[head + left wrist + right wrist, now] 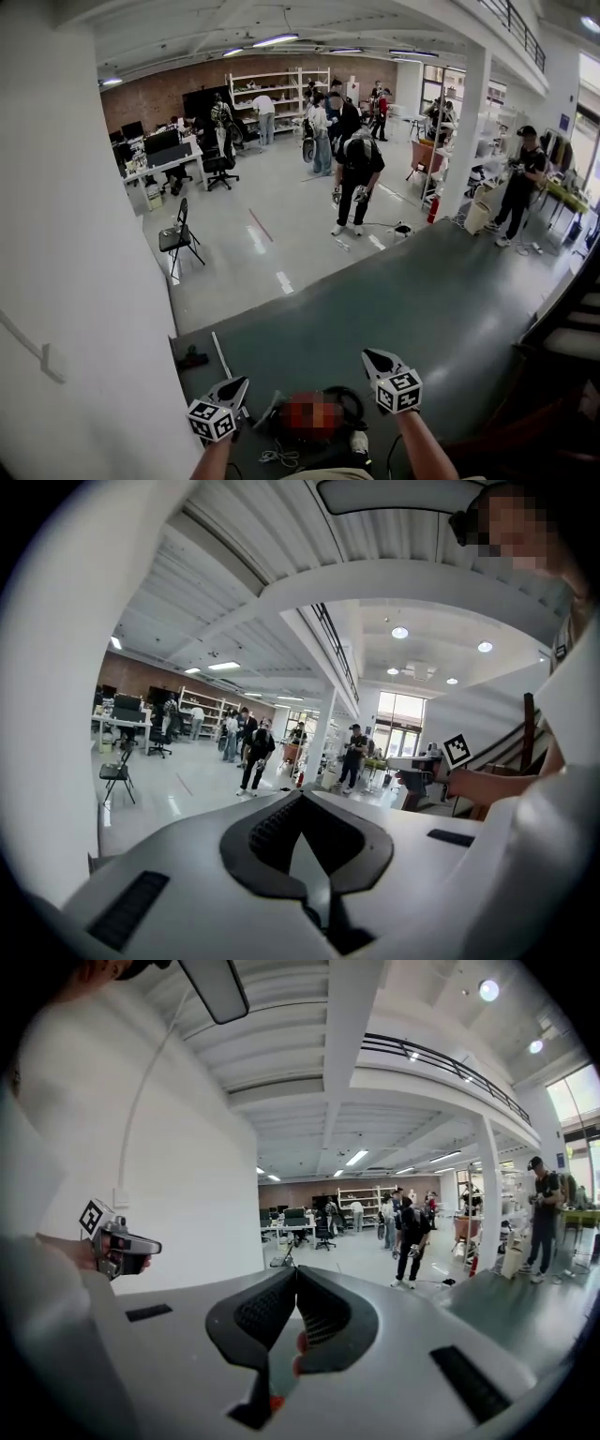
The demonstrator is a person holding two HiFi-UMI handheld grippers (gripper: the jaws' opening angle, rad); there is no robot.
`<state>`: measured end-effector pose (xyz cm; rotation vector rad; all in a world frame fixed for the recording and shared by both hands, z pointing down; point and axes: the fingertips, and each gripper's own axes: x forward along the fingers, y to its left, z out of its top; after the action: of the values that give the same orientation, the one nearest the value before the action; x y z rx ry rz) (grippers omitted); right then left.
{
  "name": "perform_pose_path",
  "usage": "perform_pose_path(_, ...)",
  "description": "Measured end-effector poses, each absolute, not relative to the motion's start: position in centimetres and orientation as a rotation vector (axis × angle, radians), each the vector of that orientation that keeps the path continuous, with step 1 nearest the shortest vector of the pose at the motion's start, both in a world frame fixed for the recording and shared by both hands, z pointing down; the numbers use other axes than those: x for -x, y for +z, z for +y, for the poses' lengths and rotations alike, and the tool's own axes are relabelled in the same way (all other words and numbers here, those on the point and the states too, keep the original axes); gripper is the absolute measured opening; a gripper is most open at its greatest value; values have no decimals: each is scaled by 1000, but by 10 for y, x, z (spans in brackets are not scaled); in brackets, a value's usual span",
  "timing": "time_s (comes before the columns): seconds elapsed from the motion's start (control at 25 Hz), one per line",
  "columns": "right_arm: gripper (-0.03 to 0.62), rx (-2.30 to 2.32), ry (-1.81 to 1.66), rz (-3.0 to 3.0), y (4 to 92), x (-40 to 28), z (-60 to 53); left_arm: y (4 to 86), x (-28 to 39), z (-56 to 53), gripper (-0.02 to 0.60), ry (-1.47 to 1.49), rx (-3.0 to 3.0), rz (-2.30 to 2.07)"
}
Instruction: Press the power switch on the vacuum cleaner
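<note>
Plainly nothing has been pressed yet. Both tools are raised level in front of the person: the left gripper (234, 386) with its marker cube has its black ribbed jaws clenched tip to tip on nothing, and the right gripper (375, 360) is pinched together the same way, also empty. Down at the person's feet, between the two, lies what I take to be the vacuum cleaner (349, 401), a dark body with a looped black hose, though a mosaic patch covers part of it and no switch can be made out. So finding it, reaching down and pressing all remain to be done. As for containers, none is near; only the white open shelving (278, 94) on the far brick wall holds anything, and its contents are too small to tell.
</note>
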<state>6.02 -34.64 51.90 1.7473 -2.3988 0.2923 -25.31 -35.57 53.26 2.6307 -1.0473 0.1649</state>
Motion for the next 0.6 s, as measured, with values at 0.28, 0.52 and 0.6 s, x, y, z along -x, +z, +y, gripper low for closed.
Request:
perform_pose_path(0.28,11,-1799,393,-2245,578,-93,-345,581,330,-369,3,201,-2494,-1228)
perform_pose_path(0.52,14,-1701,426,-2358,597,-57,-361,605,316,-375,3,217,-2503,-1193)
perform_pose_path(0.6,14,-1653,432,-2406,597,-34,-368,613,303,-375,3,230,-2511,-1159)
